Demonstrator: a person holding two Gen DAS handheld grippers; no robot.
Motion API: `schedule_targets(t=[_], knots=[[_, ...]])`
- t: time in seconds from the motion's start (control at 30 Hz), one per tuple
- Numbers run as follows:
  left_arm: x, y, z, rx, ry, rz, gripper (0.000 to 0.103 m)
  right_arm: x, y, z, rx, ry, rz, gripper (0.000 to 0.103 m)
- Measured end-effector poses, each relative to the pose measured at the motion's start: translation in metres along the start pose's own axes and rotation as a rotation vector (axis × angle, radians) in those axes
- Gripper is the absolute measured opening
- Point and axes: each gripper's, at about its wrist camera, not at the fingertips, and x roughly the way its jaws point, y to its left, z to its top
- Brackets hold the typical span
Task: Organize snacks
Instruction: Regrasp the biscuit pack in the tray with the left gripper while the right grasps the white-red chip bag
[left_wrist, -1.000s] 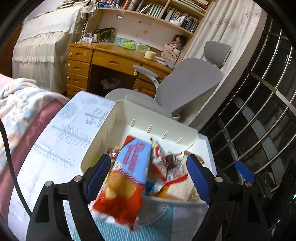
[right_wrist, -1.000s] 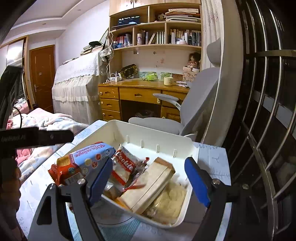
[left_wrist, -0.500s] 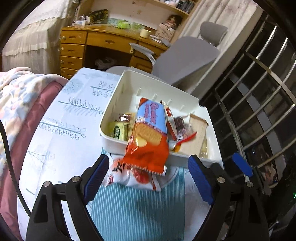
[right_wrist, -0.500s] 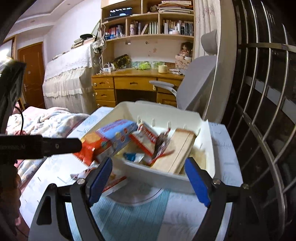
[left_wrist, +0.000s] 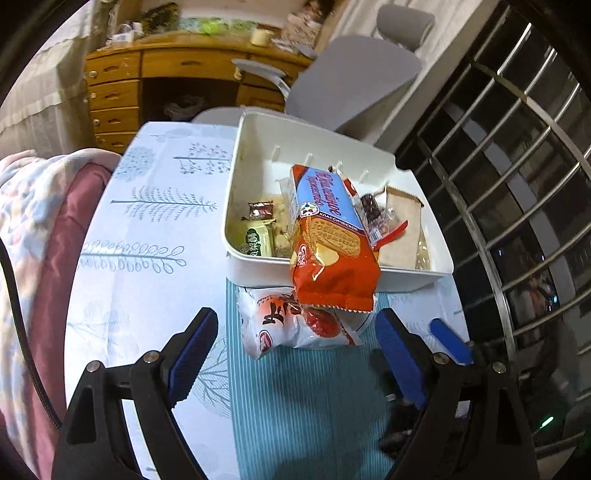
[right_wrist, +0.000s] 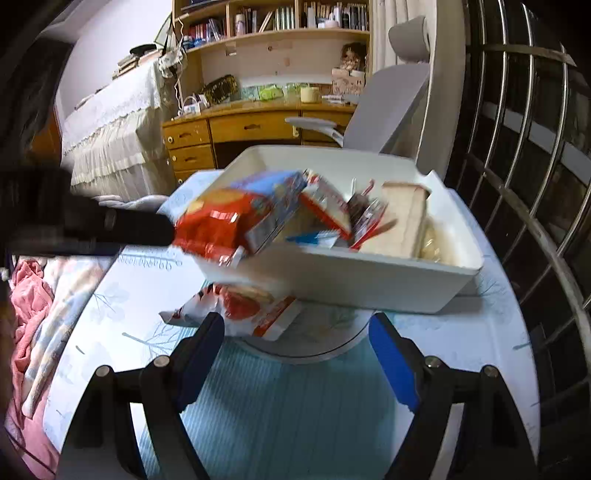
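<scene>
A white bin (left_wrist: 413, 271) (right_wrist: 369, 284) on the table holds several snacks. A red and blue biscuit pack (left_wrist: 328, 236) (right_wrist: 236, 218) lies across the bin's near rim and hangs over it. A white and red snack bag (left_wrist: 291, 325) (right_wrist: 251, 306) lies on the table in front of the bin, partly under the pack. A brown carton (left_wrist: 400, 229) (right_wrist: 402, 218) stands at the bin's right. My left gripper (left_wrist: 295, 350) is open and empty, just short of the white bag. My right gripper (right_wrist: 295, 354) is open and empty, near the bag too.
A teal striped mat (left_wrist: 303, 406) covers the near table. A pink blanket and bed (left_wrist: 33, 206) lie to the left. A grey chair (left_wrist: 351, 77) and a wooden desk (left_wrist: 177, 66) stand behind the table. A metal railing (left_wrist: 517, 166) runs along the right.
Both grippers have pulled back and up from the bin. The biscuit pack now rests over the bin's rim, and the white snack bag has come into view in front of it.
</scene>
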Motion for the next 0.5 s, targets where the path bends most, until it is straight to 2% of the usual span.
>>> schedule_targets(t=[0.13, 0.27, 0.4, 0.5], knots=[[0.011, -0.005, 0.023, 0.024, 0.076, -0.026, 0.086, 0.017, 0.015, -0.009, -0.018, 0.016, -0.014, 0.081], [0.026, -0.013, 0.046, 0.052, 0.142, -0.02, 0.086, 0.029, 0.025, -0.015, -0.044, -0.004, -0.012, 0.081], [0.049, -0.023, 0.068, 0.075, 0.235, -0.011, 0.086, 0.039, 0.036, -0.017, -0.113, -0.02, -0.042, 0.079], [0.062, -0.03, 0.081, 0.092, 0.268, -0.002, 0.086, 0.044, 0.045, -0.017, -0.198, -0.032, -0.062, 0.077]])
